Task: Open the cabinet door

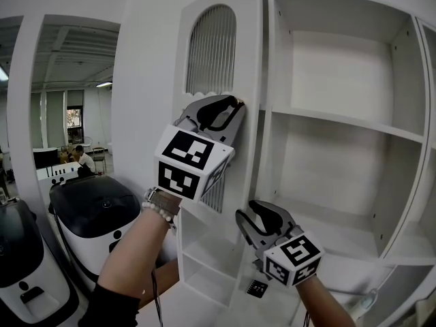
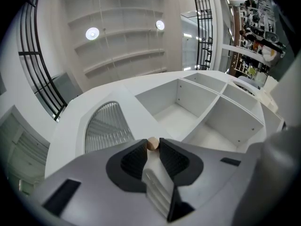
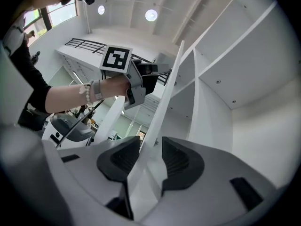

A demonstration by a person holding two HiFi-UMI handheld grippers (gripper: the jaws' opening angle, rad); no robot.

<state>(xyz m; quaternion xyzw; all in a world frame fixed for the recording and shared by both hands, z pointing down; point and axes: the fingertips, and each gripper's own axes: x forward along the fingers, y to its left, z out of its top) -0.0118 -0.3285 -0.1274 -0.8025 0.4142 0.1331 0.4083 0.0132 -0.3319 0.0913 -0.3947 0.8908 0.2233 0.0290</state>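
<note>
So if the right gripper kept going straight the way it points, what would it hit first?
The white cabinet door: its edge already stands between the right gripper's open jaws, so contact looks almost immediate.

The cabinet door [image 1: 248, 46] is smooth, matt white board, with a ribbed, translucent-looking panel [image 1: 212, 46] set into it. Its knob [image 2: 152, 143] is pale bare wood. The shelves [image 1: 340, 118] have the same flat white finish. The left gripper [image 2: 151, 147] and the right gripper [image 3: 151, 149] are matt grey plastic — their pads [image 3: 178, 161] black and finely ridged. A beaded bracelet [image 1: 158, 212] lies beside a woven strap [image 1: 163, 199]. The machine's lid [image 1: 95, 206] — black — is glossy.
</note>
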